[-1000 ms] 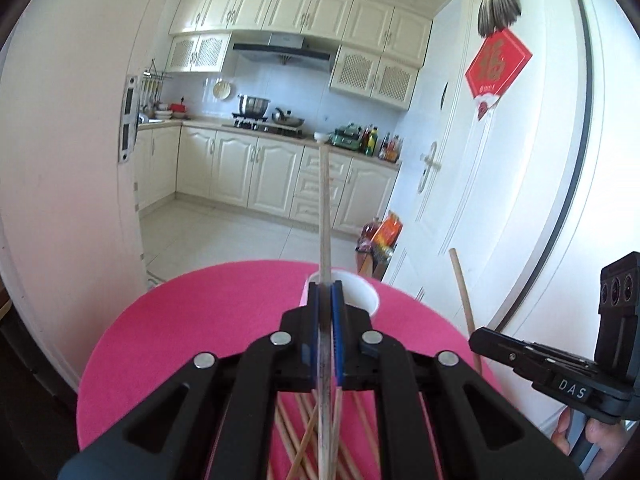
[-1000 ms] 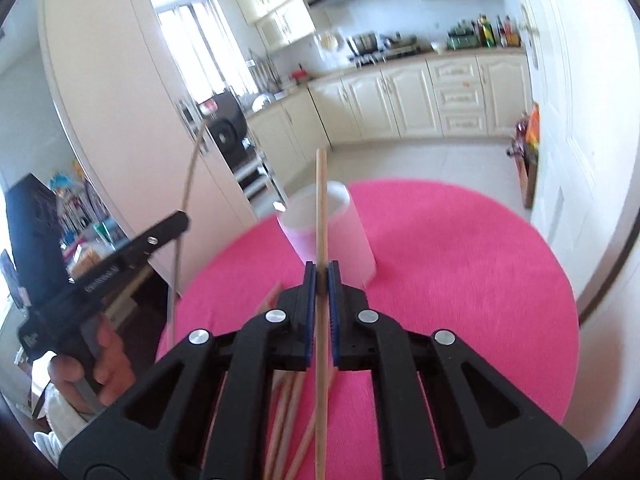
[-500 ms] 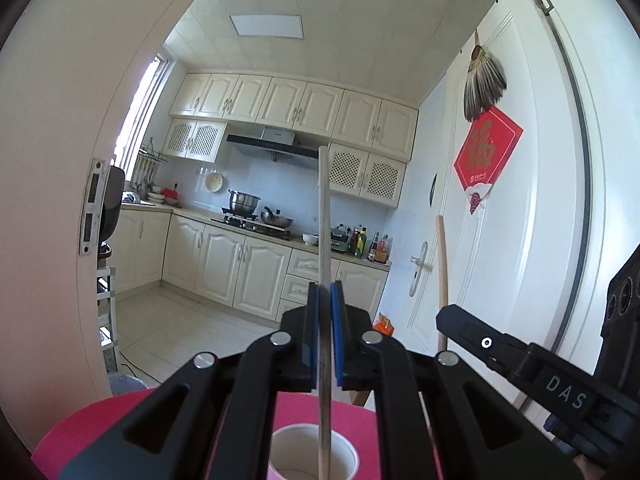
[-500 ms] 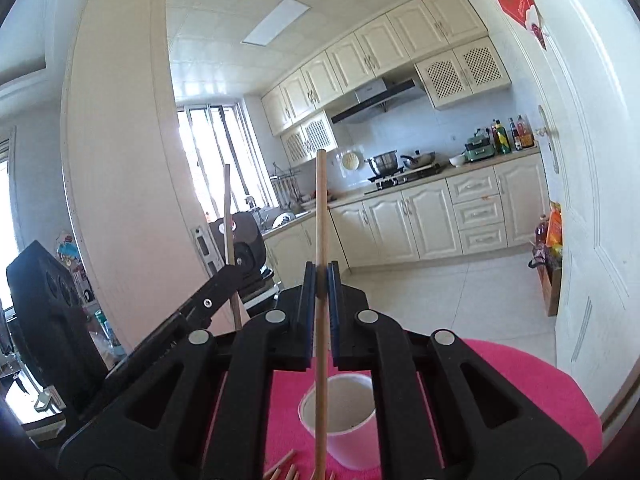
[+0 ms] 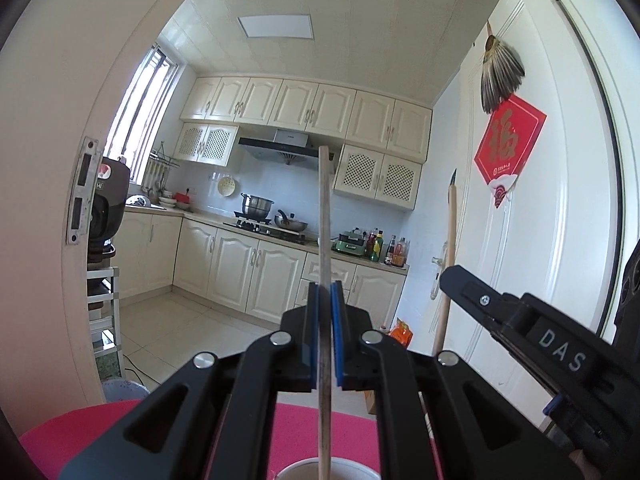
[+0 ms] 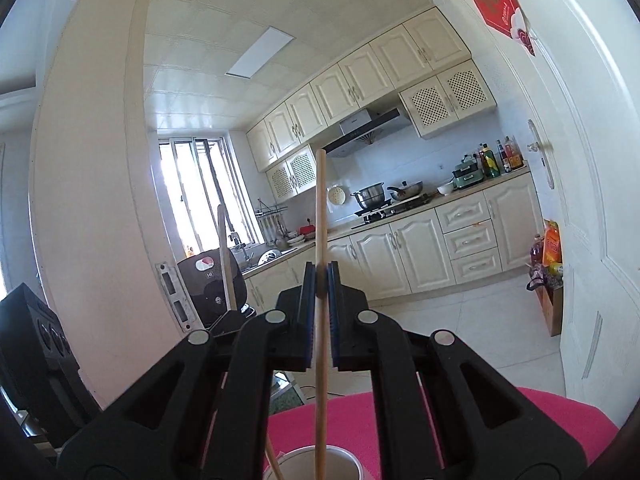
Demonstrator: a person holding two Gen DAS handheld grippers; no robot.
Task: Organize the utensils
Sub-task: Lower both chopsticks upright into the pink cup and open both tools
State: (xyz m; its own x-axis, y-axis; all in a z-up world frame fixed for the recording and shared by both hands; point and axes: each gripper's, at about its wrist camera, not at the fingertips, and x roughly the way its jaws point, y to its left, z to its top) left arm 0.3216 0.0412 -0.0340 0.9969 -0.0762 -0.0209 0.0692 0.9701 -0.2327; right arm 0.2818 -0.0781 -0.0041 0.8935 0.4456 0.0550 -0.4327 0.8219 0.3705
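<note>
My left gripper [image 5: 325,292] is shut on a wooden chopstick [image 5: 325,216] held upright, its lower end over the mouth of a white cup [image 5: 344,470] on the pink round table [image 5: 72,436]. My right gripper [image 6: 320,276] is shut on another wooden chopstick [image 6: 320,208], also upright, its lower end over the same white cup [image 6: 340,462]. The right gripper also shows at the right of the left wrist view [image 5: 450,276], with its chopstick [image 5: 450,240]. The left gripper's chopstick [image 6: 225,248] shows at the left of the right wrist view.
A white door [image 5: 552,208] with a red ornament [image 5: 508,148] stands close on the right. A white wall edge [image 5: 52,200] is at the left. Kitchen cabinets [image 5: 256,272] and a tiled floor lie beyond the pink table [image 6: 552,428].
Both grippers have tilted upward and risen with their chopsticks. The cup has dropped to the bottom edge of both views, and the loose chopsticks on the table are out of sight.
</note>
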